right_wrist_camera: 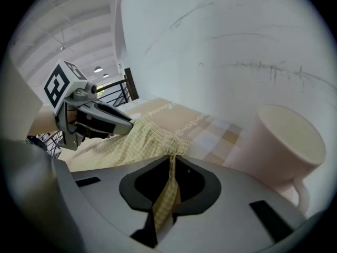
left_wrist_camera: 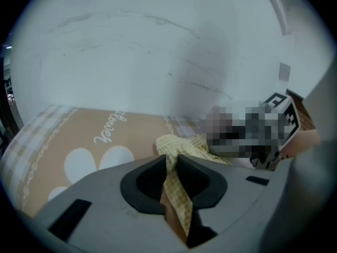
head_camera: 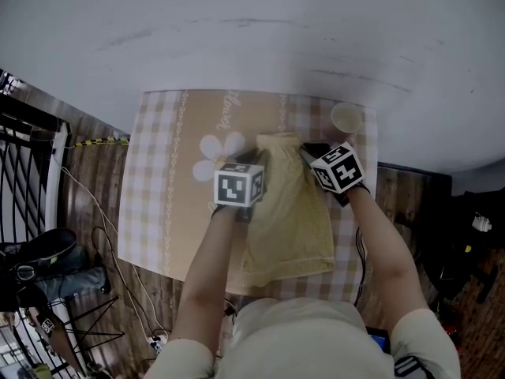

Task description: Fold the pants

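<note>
Yellow checked pants point(head_camera: 288, 212) lie lengthwise on a beige checked tablecloth point(head_camera: 158, 180) with a white flower print, waistband at the far end. My left gripper point(head_camera: 264, 158) is at the waistband's left corner, and the left gripper view shows it point(left_wrist_camera: 172, 165) shut on a fold of the fabric point(left_wrist_camera: 181, 146). My right gripper point(head_camera: 306, 151) is at the waistband's right corner. It point(right_wrist_camera: 171, 165) pinches a strip of the cloth point(right_wrist_camera: 126, 146) between its pads. The left gripper point(right_wrist_camera: 126, 123) also shows in the right gripper view, resting on the waistband.
A pale cup point(head_camera: 346, 118) stands at the table's far right corner, close beside my right gripper; it looms large as a mug point(right_wrist_camera: 279, 141) in the right gripper view. A white wall rises right behind the table. Black railing point(head_camera: 24, 156) and cables are at the left.
</note>
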`<state>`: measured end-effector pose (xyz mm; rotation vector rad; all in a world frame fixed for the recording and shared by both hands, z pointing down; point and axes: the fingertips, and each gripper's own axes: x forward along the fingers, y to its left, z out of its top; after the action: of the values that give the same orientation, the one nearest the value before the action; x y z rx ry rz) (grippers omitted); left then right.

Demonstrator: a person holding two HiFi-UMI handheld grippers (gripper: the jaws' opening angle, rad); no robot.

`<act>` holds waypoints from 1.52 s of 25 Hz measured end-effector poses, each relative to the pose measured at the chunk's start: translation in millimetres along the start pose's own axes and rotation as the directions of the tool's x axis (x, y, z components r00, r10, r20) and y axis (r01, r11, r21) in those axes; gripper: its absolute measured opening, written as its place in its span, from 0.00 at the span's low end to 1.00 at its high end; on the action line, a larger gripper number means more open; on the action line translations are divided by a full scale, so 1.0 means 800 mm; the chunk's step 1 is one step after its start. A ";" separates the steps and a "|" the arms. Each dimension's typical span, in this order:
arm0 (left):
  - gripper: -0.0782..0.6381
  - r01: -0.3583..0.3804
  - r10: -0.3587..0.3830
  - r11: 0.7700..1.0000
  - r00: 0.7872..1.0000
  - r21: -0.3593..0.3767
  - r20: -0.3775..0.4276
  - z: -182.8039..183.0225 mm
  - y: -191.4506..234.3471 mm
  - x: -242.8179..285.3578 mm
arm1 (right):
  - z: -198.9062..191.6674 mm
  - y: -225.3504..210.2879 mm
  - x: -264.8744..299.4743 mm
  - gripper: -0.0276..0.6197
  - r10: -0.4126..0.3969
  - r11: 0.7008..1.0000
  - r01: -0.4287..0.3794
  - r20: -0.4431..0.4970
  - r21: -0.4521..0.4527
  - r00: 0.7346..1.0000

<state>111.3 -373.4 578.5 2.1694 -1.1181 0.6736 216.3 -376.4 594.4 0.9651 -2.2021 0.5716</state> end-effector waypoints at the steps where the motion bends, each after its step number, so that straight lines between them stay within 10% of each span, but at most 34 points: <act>1: 0.19 -0.010 0.010 1.000 1.000 0.007 0.012 0.006 0.002 -0.003 | 0.005 -0.001 -0.003 0.09 -0.009 1.000 0.009 0.019 -0.001 1.000; 19: 0.14 -0.047 0.025 0.993 0.980 0.106 0.197 0.015 -0.060 -0.121 | 0.048 0.073 -0.139 0.08 0.021 1.000 -0.015 0.359 -0.019 0.933; 38: 0.14 -0.078 0.073 0.994 0.995 0.082 0.061 -0.175 -0.138 -0.201 | -0.081 0.189 -0.204 0.08 0.099 0.990 -0.063 0.296 -0.130 0.950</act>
<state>98.8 -137.2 537.1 2.2397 -1.2279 0.7070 209.6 -163.5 503.8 0.9536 -2.5253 0.3410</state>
